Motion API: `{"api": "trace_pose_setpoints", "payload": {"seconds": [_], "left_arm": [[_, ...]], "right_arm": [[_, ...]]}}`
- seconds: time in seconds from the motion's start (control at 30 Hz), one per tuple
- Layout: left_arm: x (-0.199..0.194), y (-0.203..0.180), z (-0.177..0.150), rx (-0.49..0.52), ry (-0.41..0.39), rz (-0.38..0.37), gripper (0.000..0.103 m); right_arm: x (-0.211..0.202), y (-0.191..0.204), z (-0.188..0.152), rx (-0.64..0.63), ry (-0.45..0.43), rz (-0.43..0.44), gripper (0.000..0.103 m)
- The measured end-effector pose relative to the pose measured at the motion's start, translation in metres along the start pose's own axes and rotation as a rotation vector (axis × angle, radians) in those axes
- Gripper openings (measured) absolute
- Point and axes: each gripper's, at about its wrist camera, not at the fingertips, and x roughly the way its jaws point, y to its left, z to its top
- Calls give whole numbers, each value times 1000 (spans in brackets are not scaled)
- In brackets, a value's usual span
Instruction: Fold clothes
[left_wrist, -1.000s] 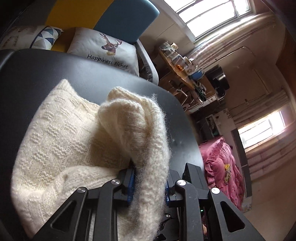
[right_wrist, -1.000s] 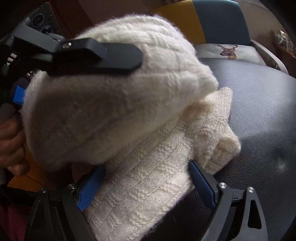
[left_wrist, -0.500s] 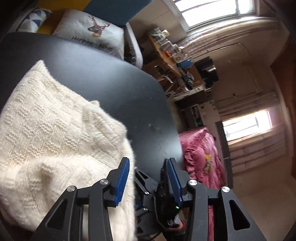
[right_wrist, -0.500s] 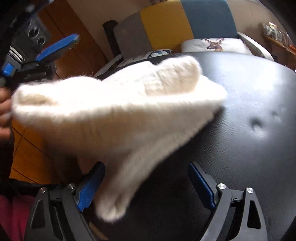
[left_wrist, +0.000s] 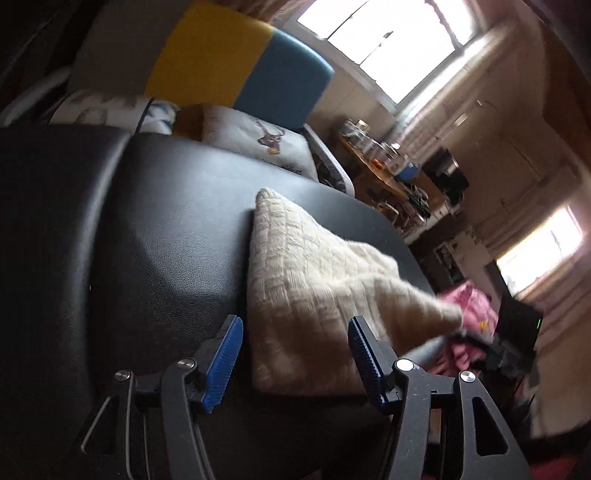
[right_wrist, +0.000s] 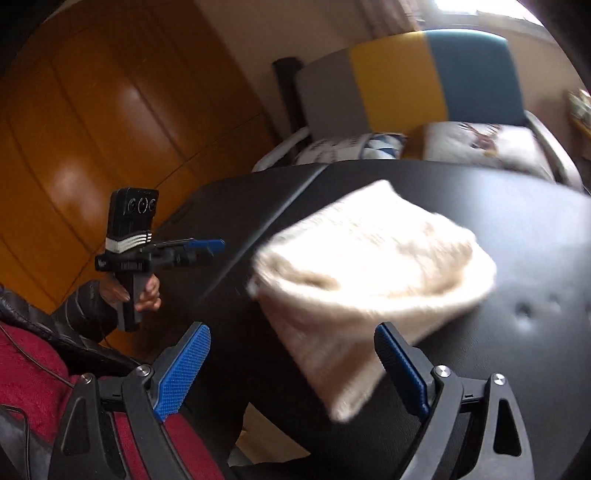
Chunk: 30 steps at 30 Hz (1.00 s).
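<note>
Judging the risk first: one cream knit (left_wrist: 314, 295) lies folded on the black table (left_wrist: 147, 221), a corner overhanging the near edge, so it may slide off; my left gripper (left_wrist: 295, 354) has just been opening, clear of the knit; my right gripper (right_wrist: 291, 369) stands apart, empty; two grippers, two cushions.

Both cameras are looking down along their own fingers at the black table (left_wrist: 155, 236) from close above — the left one facing the windows (left_wrist: 388, 44), the right one facing the wooden wall (right_wrist: 92, 122). Both are sharing the cream knit (right_wrist: 369, 266) and the striped chair (left_wrist: 236, 66).
</note>
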Motion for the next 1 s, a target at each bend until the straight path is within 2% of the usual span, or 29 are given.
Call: {"api": "trace_pose_setpoints", "payload": {"seconds": [0.1,0.2,0.33,0.37,0.4,0.47,0.5,0.6,0.67,0.77,0.83,0.9,1.0], "left_arm": [[10,-27,-13,207,16,2,60],[32,-45,-17,362,52,-18,60],[66,-59,-22,557,123,-22,61],[76,-60,-24,604,144,-8,61],[85,-60,-27,649,161,25,61],[100,-52,-30,682,199,56,57],[104,-46,-30,663,211,54,42],[93,-36,-32,628,204,22,18],[88,-34,-35,626,209,23,15],[84,-34,-40,613,217,14,13],[86,-35,-41,600,223,2,13],[85,-40,-40,610,230,2,13],[79,-48,-35,644,226,10,13]], "right_arm": [[25,-5,23,49,138,42,94],[41,-21,19,125,211,45,94],[47,-45,3,290,160,174,94],[49,-51,-3,326,150,204,94],[53,-59,-12,368,160,198,94],[62,-72,-32,433,199,153,90],[61,-74,-39,446,188,156,86],[39,-64,-41,430,130,134,86],[17,-54,-35,389,89,77,86],[-18,-35,-16,303,-33,33,86],[-25,-14,4,199,-66,23,87],[-14,2,21,110,-17,31,87],[14,10,20,42,109,1,87]]}}
